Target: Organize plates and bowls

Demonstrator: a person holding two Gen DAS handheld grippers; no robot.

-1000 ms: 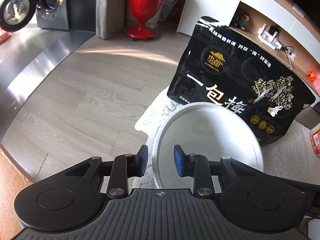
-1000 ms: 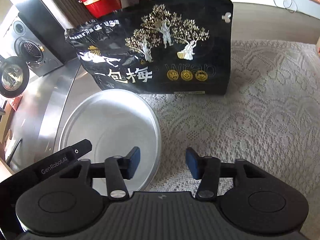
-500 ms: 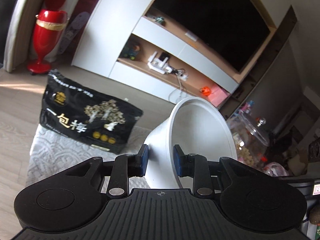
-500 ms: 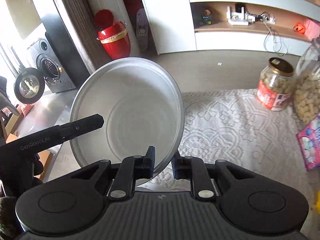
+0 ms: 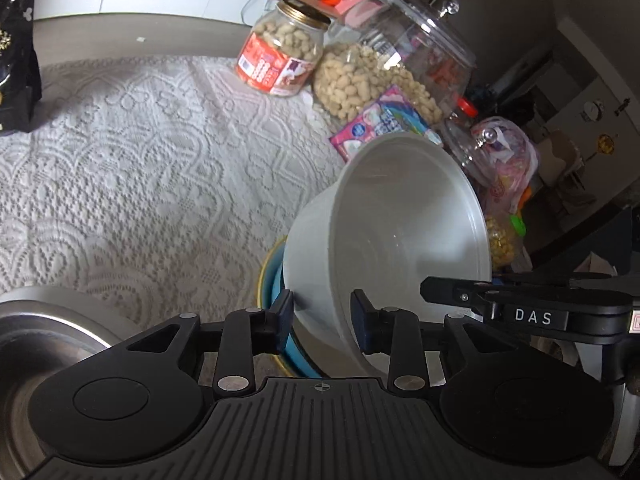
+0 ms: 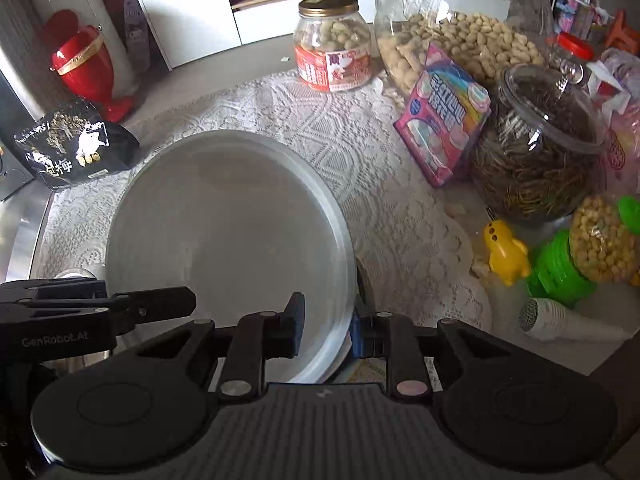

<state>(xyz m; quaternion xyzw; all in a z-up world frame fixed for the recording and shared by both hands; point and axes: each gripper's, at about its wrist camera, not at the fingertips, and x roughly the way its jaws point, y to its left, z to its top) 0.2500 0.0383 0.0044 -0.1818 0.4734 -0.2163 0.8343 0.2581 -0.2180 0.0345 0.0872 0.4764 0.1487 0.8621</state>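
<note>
Left hand-held gripper point(image 5: 322, 318), jaws just widening, straddling wall of tilted white bowl point(image 5: 404, 224) at lower centre, bowl leaning over blue gold-rimmed dish point(image 5: 276, 276) on lace-covered desk point(image 5: 140, 168). Right hand-held gripper point(image 6: 326, 328), jaws opening slightly, pinching rim of white plate point(image 6: 228, 248), centre left.

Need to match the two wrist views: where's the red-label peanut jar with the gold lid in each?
Left wrist: the peanut jar stands upper centre, at the far edge of the lace cloth, left of the big clear jar.
Right wrist: the peanut jar is top centre, again left of the big clear jar.
Shared landmark: the pink candy box leaning by the big jar.
</note>
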